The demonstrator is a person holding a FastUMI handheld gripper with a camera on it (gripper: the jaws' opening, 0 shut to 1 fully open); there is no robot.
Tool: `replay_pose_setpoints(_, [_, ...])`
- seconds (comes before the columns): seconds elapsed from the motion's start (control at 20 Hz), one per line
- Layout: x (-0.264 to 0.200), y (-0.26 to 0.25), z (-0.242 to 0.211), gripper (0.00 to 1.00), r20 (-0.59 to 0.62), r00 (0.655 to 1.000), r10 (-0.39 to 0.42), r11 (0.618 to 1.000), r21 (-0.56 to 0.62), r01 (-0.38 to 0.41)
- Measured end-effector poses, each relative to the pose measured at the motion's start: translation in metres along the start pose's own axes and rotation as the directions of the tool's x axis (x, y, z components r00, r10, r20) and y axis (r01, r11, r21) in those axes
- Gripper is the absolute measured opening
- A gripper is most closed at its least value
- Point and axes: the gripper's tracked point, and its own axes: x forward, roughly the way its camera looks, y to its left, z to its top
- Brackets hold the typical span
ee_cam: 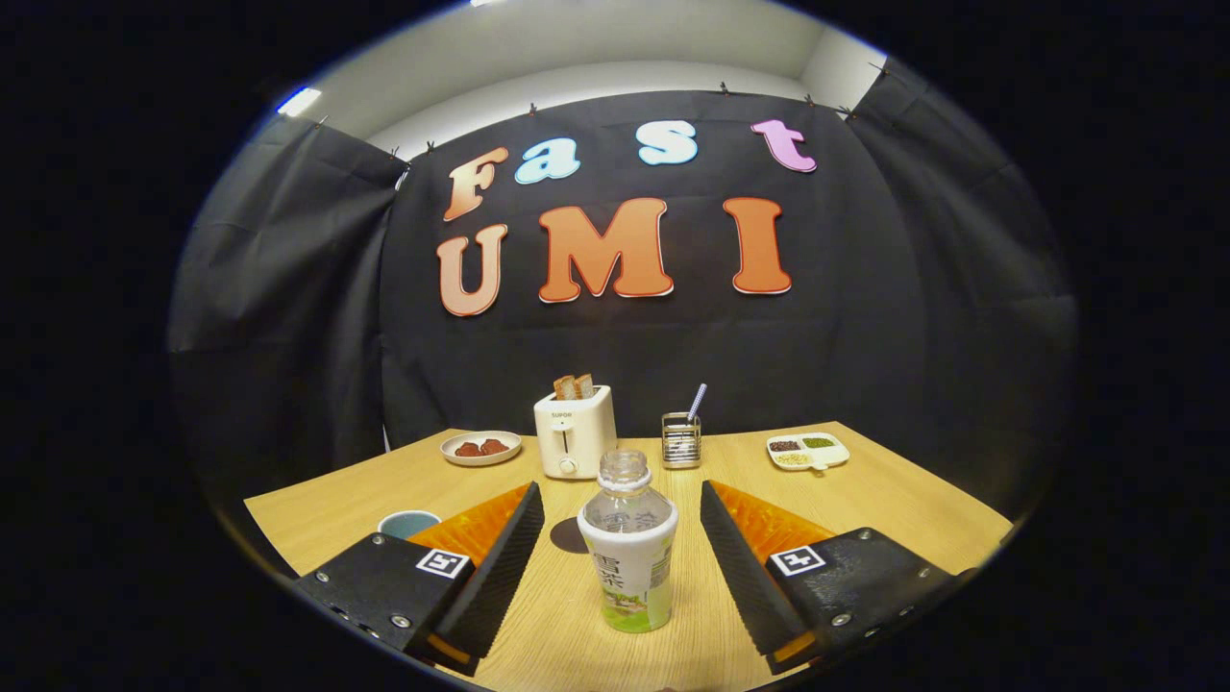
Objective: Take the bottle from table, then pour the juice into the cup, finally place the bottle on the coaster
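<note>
The bottle (628,543) stands upright on the table (894,500), uncapped, its open neck at the top and a label sleeve round its body. That open mouth is the main hazard: a closing squeeze that lands off-centre, or one finger arriving before the other, could tip the bottle and spill juice over the wood. A grip taken too high, on the narrow neck, would likely slip; too hard on the soft body could push liquid up and out (how full it is I cannot tell through the sleeve).

The bottle sits between the two fingers of the gripper (622,548), roughly midway, with clear gaps on both sides. The jaws are spread wide and touch nothing; neither pad is on the label.

Just beyond the bottle, a dark round patch on the wood may be the coaster (569,535), partly hidden. The cup (408,524) peeks out behind the left finger, close by, so a careless swing toward it while lifting could knock it.

Further back stand a toaster (575,432) with bread in it, a plate (480,448), a small wire holder (680,439) and a divided dish (807,450), all well apart from the bottle.
</note>
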Motion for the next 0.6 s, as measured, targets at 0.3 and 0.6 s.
replay_pose_setpoints(0.3, [0.019, -0.006, -0.043, 0.98, -0.055, 0.998, -0.023, 1.0, 0.003, 0.023])
replay_pose_setpoints(0.6, [0.031, -0.012, -0.072, 0.98, -0.118, 0.992, -0.044, 0.999, -0.003, 0.044])
